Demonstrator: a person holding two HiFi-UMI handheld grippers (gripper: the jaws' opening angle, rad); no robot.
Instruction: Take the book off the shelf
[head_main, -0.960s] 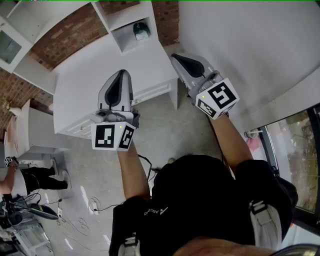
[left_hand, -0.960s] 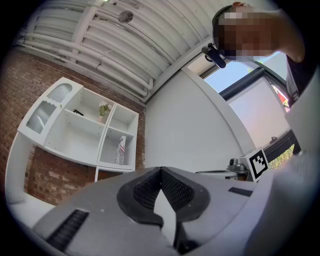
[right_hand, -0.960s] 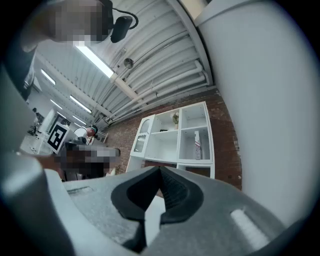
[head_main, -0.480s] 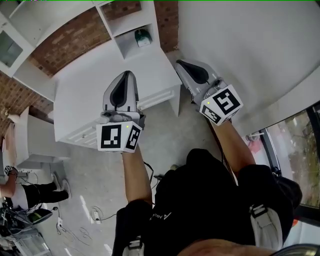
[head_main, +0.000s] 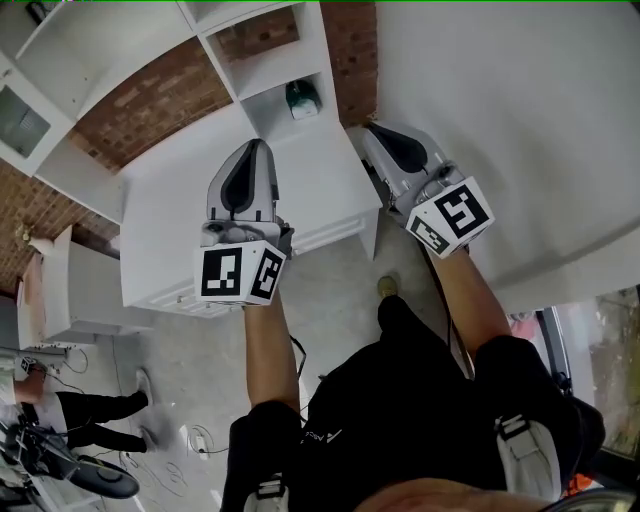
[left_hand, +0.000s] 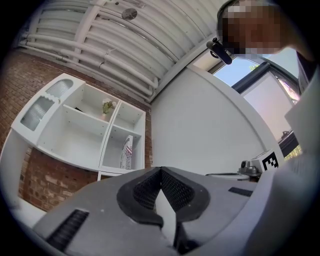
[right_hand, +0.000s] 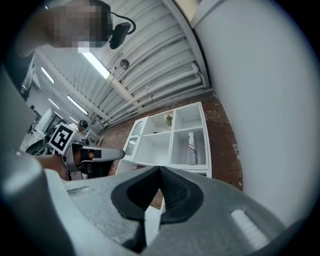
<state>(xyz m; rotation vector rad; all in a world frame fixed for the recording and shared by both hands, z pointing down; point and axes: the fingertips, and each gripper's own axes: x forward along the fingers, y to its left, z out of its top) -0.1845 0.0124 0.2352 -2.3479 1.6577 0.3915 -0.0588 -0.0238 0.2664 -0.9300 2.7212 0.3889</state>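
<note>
Left tool (head_main: 252, 152): jaws fully together, pads meeting tip to tip in the left gripper view (left_hand: 161, 171), nothing between them. Right tool (head_main: 376, 131): same, jaws pressed together and empty in the right gripper view (right_hand: 160, 170).

Both tools are held out in front of the person, side by side and apart, tips aimed toward the white open-compartment shelf unit (head_main: 262, 72) on the red brick wall (head_main: 150, 85). Left tool is above the flat white worktop (head_main: 170, 210) under the shelf. Right tool is off its right edge, near the plain white wall (head_main: 500, 100).

Task item is a slim book with a patterned white, red and blue cover (head_main: 302, 100). It stands upright in the lower right compartment of the shelf, well apart from both tools and touched by neither. Same book shows in the left gripper view (left_hand: 126, 152) and the right gripper view (right_hand: 191, 148).

A small potted plant (left_hand: 106, 106) sits in a compartment one row up. Title on the book cover is too small to read.

A second person (head_main: 70, 415) stands on the grey concrete floor (head_main: 330, 290) at far left, with loose cables nearby.
</note>
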